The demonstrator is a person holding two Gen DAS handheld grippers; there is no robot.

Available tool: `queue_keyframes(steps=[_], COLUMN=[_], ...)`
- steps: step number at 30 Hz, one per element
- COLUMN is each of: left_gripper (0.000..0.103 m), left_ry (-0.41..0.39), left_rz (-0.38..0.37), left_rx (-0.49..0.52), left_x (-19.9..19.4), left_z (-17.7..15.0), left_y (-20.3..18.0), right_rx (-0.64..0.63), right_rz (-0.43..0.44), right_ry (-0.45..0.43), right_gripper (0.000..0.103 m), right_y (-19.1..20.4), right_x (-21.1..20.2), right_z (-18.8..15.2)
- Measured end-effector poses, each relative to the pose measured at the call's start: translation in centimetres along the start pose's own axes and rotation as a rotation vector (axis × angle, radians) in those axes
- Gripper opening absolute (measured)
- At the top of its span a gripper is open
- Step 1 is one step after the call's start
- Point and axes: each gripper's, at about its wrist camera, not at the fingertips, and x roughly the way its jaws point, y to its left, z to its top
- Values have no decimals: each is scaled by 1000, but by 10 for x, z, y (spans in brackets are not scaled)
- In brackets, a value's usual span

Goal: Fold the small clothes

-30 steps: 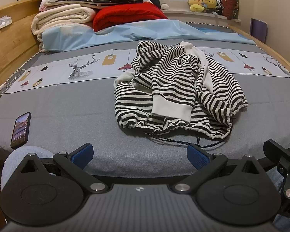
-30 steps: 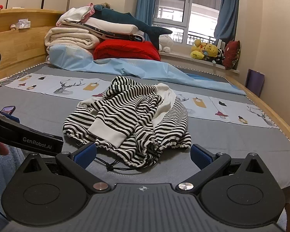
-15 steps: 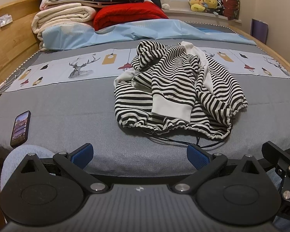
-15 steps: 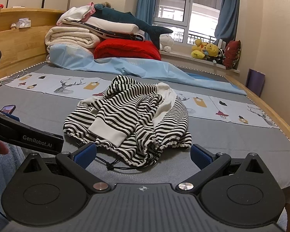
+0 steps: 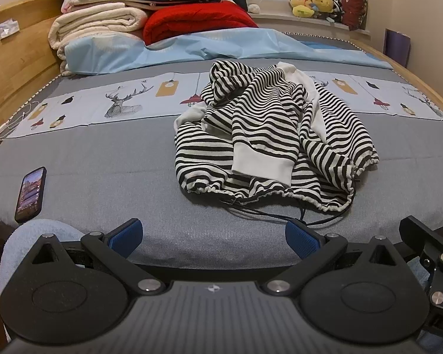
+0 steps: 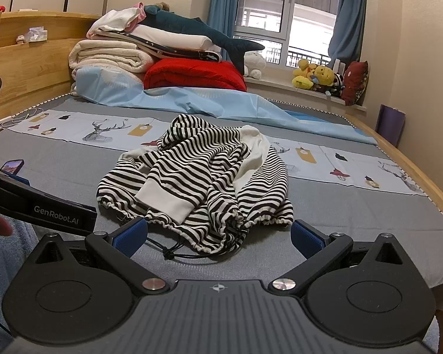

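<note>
Lying crumpled on bed [image 5: 103,159]: striped garment [image 5: 268,135] | folding not begun | left gripper [image 5: 214,233], right gripper [image 6: 218,236] held apart, empty

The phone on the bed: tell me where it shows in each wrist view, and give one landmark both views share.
Left wrist view: the phone lies on the grey bed cover at the lower left, well left of the striped top.
Right wrist view: the phone peeks in at the far left edge, partly hidden behind the left tool's black body.
Shared landmark: the red quilt at the head of the bed.
</note>
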Motion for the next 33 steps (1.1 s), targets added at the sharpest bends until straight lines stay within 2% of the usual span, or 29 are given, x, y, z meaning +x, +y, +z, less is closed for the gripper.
queue_keyframes(steps=[14,17,20,23,27,33], left_gripper=[103,103,103,103,103,103], left_ry=[14,-2,-48,-66,-62,-21], left_rz=[-5,-3,29,56,115,187], left_rx=[-2,10,15,-7,-90,-222], left_x=[14,19,29,50,99,188], left_z=[6,18,39,68,112,164], left_y=[5,12,26,44,74,111], right_rx=[15,14,26,53,57,-117], right_rz=[10,15,35,84,188,222], right_ry=[6,9,19,46,94,172], right_gripper=[102,102,102,102,102,102], right_y=[1,1,-2,-3,7,59], right_x=[9,16,31,57,107,200], right_z=[0,5,13,24,36,48])
